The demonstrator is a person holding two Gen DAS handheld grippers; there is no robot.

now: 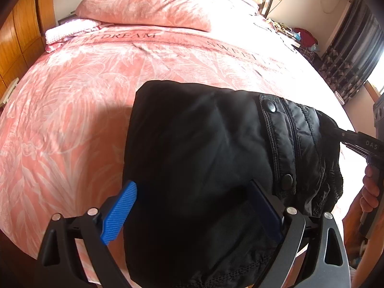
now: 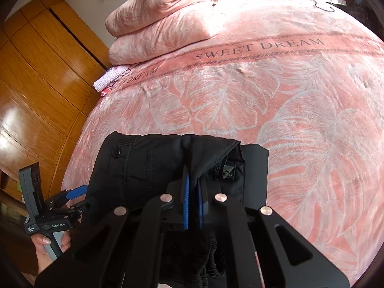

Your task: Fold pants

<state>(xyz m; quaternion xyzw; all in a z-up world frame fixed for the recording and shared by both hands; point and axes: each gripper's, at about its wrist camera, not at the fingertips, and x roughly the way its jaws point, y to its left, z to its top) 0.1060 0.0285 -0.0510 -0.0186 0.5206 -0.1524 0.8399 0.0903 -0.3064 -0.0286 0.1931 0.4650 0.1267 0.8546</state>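
Black pants (image 1: 206, 148) lie folded at the near edge of a pink bed; they also show in the right wrist view (image 2: 153, 165). My left gripper (image 1: 192, 206) is open, its blue fingers (image 1: 120, 213) wide apart on either side of the near part of the pants. My right gripper (image 2: 193, 199) is shut on a fold of the pants near the waistband; its blue pads (image 2: 186, 204) pinch the cloth. The right gripper appears in the left wrist view (image 1: 345, 135) at the pants' right edge. The left gripper shows in the right wrist view (image 2: 79, 199) at the pants' left edge.
The bed (image 2: 240, 100) has a pink leaf-pattern cover printed "SWEET DREAM". Pink pillows (image 1: 144, 7) are stacked at the head. A wooden wardrobe (image 2: 36, 84) stands to the left. Clutter (image 1: 297, 33) and dark curtains (image 1: 355, 43) are at the far right.
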